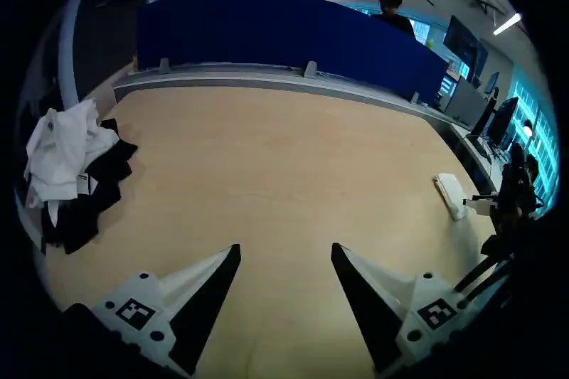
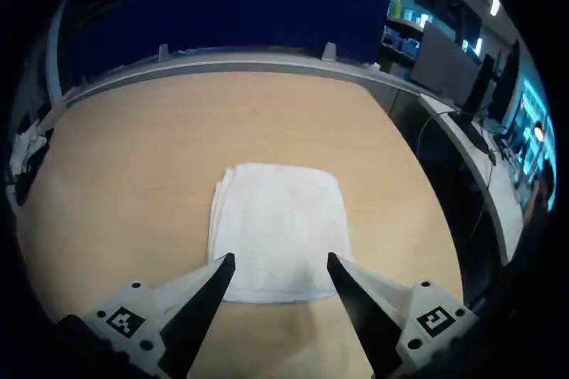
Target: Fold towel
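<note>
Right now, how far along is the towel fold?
Done: the towel lies flat on the table, folded, with layered edges on its left side. In hand: nothing. The right hand-held gripper is open at the towel's near edge; the left hand-held gripper is open over bare wood. Left: perhaps a final fold. The cloth pile is untouched.

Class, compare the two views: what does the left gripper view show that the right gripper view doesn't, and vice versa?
Left gripper view: the left gripper, open over bare table, with a black-and-white clothes pile nearby. Right gripper view: the right gripper, open at the near edge of the folded towel, its top face plain. Both: table, towel, clothes pile, blue divider.
</note>
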Tool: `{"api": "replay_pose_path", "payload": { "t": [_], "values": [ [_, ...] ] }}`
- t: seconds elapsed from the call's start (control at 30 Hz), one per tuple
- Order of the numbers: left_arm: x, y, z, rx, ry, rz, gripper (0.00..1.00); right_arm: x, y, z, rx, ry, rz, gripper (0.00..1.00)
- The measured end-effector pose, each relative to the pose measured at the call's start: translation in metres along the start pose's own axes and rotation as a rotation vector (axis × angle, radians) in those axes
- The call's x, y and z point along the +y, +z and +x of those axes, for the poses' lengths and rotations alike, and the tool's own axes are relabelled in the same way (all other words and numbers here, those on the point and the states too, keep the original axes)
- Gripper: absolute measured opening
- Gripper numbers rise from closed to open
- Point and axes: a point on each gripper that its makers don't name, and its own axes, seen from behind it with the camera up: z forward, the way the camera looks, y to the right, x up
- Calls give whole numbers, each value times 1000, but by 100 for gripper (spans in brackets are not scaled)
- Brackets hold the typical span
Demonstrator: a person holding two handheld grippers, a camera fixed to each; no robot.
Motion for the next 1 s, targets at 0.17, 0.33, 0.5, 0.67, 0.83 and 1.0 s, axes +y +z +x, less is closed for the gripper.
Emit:
{"api": "replay_pose_path", "payload": {
  "t": [0.17,0.33,0.5,0.67,0.83,1.0],
  "values": [
    [-1,-1,2,5,-3,0,94,-13,-13,37,129,32,22,100],
    [-1,1,7,17,-1,-1,94,-33,-45,97,358,107,48,100],
    [1,3,10,27,5,-5,94,-52,-86,149,560,163,79,100],
    [4,4,12,38,11,-12,94,-71,-110,175,665,150,103,100],
    [3,5,26,93,11,-12,94,-92,-115,178,652,101,111,100],
    [-5,2,57,218,19,13,94,-110,-118,179,635,59,108,100]
  ]
}}
